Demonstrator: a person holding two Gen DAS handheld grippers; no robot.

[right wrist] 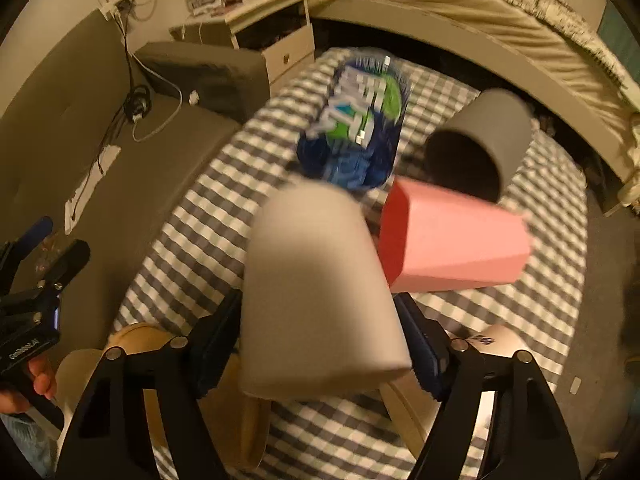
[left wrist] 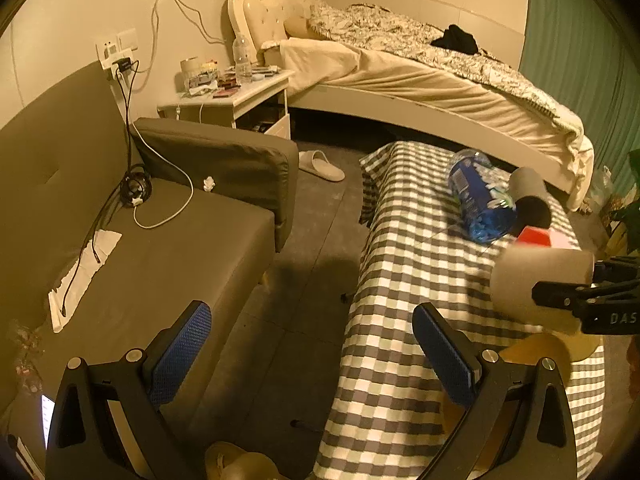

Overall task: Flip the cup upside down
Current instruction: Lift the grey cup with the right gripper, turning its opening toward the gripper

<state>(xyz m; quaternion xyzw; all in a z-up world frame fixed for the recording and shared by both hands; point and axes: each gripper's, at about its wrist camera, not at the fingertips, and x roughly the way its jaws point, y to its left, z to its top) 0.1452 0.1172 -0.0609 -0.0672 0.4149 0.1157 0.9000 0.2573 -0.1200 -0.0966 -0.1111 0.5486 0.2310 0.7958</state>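
Note:
My right gripper (right wrist: 320,344) is shut on a beige cup (right wrist: 316,284), held tilted above the checkered table (right wrist: 192,216), its closed end pointing away from me; the view is blurred. In the left wrist view the same cup (left wrist: 536,280) hangs at the right edge with the right gripper's black fingers (left wrist: 576,296) on it. My left gripper (left wrist: 316,352) is open and empty, low over the gap between the sofa and the table.
A grey cup (right wrist: 480,140) and a pink cup (right wrist: 452,240) lie on their sides on the table beside a blue packet (right wrist: 356,120). Pale discs (right wrist: 132,344) lie near the table's front edge. A grey sofa (left wrist: 160,240), a nightstand (left wrist: 240,96) and a bed (left wrist: 420,76) stand beyond.

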